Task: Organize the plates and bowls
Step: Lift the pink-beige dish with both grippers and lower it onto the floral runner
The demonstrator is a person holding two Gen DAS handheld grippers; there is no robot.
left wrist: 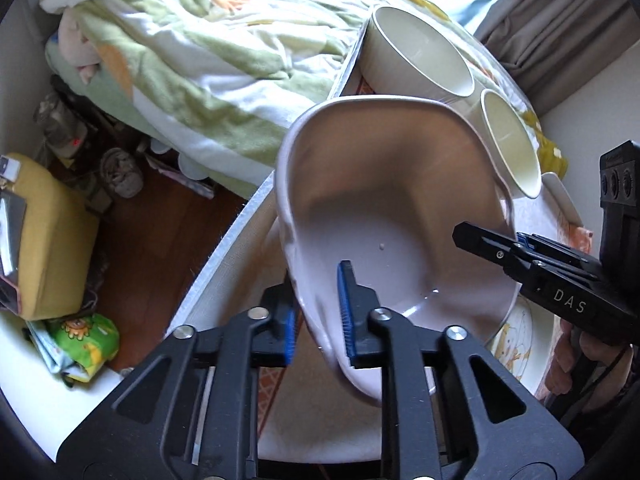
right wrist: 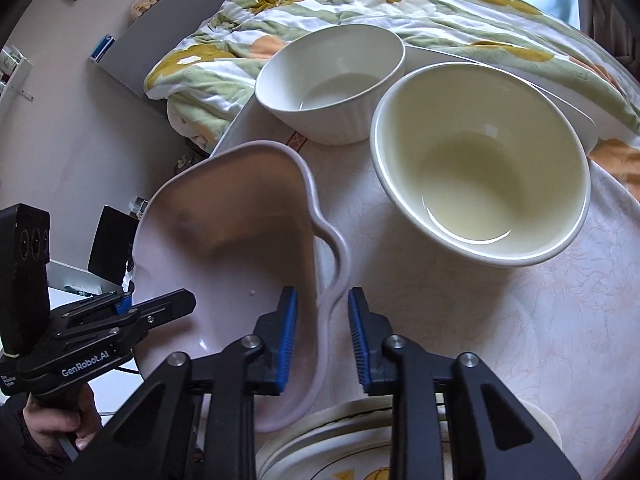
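A pale pink dish with a wavy rim (left wrist: 380, 184) (right wrist: 232, 220) is held tilted between both grippers, over the table's left edge. My left gripper (left wrist: 318, 292) (right wrist: 156, 300) is shut on its near left rim, one blue pad inside the dish and one outside. My right gripper (right wrist: 321, 294) (left wrist: 492, 240) is shut on the opposite rim, again with a pad on each side of the wall. A ribbed white bowl (right wrist: 332, 80) (left wrist: 416, 48) and a larger cream bowl (right wrist: 480, 160) (left wrist: 512, 144) stand upright behind the dish. Stacked plates with a yellow print (right wrist: 340, 440) (left wrist: 516, 332) lie under the dish's near end.
The table (right wrist: 480, 320) wears a pale patterned cloth. A white rectangular plate (right wrist: 560, 92) lies behind the bowls. A bed with a floral blanket (right wrist: 360, 0) borders the far side. Left of the table edge the floor holds clutter and a yellow cushion (left wrist: 52, 232).
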